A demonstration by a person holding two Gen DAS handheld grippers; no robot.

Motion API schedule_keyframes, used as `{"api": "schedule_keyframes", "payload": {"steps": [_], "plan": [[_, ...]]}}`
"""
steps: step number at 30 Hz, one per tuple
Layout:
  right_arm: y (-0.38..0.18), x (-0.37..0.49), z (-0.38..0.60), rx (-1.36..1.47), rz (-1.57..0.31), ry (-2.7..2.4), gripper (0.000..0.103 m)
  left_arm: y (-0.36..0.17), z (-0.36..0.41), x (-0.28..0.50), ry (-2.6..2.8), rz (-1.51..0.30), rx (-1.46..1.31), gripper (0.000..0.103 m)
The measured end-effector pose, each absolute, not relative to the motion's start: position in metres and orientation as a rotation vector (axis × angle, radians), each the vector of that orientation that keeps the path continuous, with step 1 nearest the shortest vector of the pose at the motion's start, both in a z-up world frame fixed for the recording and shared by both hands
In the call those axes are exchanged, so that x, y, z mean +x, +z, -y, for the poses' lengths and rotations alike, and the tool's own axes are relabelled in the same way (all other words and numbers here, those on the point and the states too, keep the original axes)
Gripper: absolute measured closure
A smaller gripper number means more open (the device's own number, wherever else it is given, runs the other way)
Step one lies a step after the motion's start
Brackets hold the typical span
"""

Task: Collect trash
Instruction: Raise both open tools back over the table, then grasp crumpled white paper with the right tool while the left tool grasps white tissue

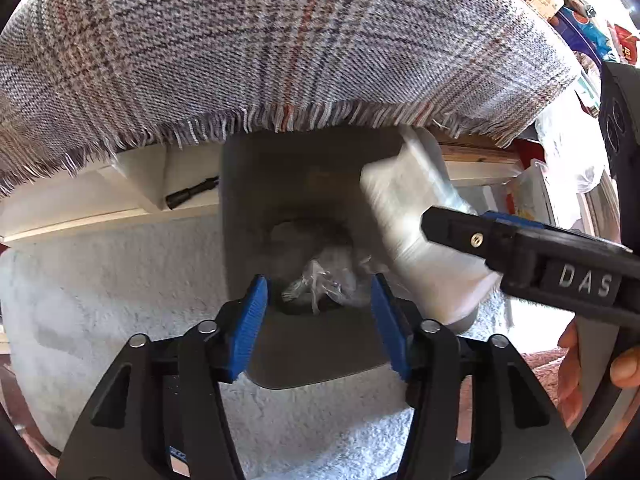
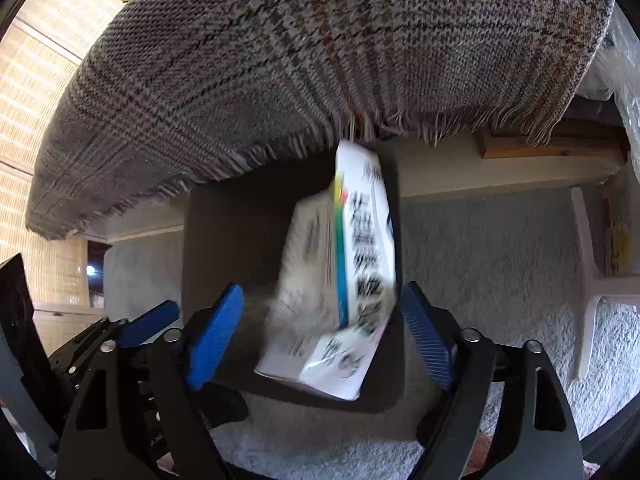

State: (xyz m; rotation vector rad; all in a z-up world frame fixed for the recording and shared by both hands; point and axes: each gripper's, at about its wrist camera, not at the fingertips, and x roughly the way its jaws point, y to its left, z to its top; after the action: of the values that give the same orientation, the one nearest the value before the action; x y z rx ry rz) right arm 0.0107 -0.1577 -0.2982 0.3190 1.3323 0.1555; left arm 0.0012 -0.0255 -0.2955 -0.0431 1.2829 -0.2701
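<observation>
A grey trash bin [image 1: 256, 184] stands on the pale carpet under the fringe of a plaid cloth. Crumpled clear plastic [image 1: 320, 280] lies at its bottom. A white printed box [image 2: 344, 272], motion-blurred, hangs over the bin's mouth [image 2: 224, 240] between my right gripper's [image 2: 320, 332] open pads, touching neither. In the left wrist view the same box [image 1: 404, 216] is a white blur at the bin's right rim, beside the right gripper's finger [image 1: 472, 236]. My left gripper [image 1: 320, 320] is open and empty over the bin's near rim.
The plaid cloth [image 1: 280, 48] hangs over a low wooden bench [image 1: 480, 160]. Plastic bags [image 1: 568, 152] and packages lie at the right. A white plastic frame [image 2: 592, 280] rests on the carpet [image 2: 500, 248]. A woven blind [image 2: 52, 80] is at the left.
</observation>
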Motion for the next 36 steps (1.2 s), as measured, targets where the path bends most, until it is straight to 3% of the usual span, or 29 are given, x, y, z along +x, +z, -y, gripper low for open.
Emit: {"api": "schedule_keyframes", "payload": {"steps": [8,16,25,34,36], "plan": [[-0.273,0.003,0.18,0.341,-1.269,0.104,0.008,-0.278,-0.001,-0.01,-0.208,-1.253,-0.055,0.034],[-0.191,0.002,0.209,0.318,-1.111,0.081,0.006,-0.224,-0.017,-0.012,-0.191,-1.168,-0.075,0.011],[-0.115,0.058,0.239,0.29,-0.985,0.048,0.006,-0.157,0.002,0.034,-0.195,-1.057,-0.036,0.008],[-0.114,0.147,0.254,0.291,-1.021,0.033,0.006,-0.133,0.052,0.12,-0.234,-1.045,-0.023,0.009],[-0.12,0.162,0.256,0.304,-1.031,0.034,0.01,-0.131,0.064,0.137,-0.244,-1.037,-0.021,0.009]]}}
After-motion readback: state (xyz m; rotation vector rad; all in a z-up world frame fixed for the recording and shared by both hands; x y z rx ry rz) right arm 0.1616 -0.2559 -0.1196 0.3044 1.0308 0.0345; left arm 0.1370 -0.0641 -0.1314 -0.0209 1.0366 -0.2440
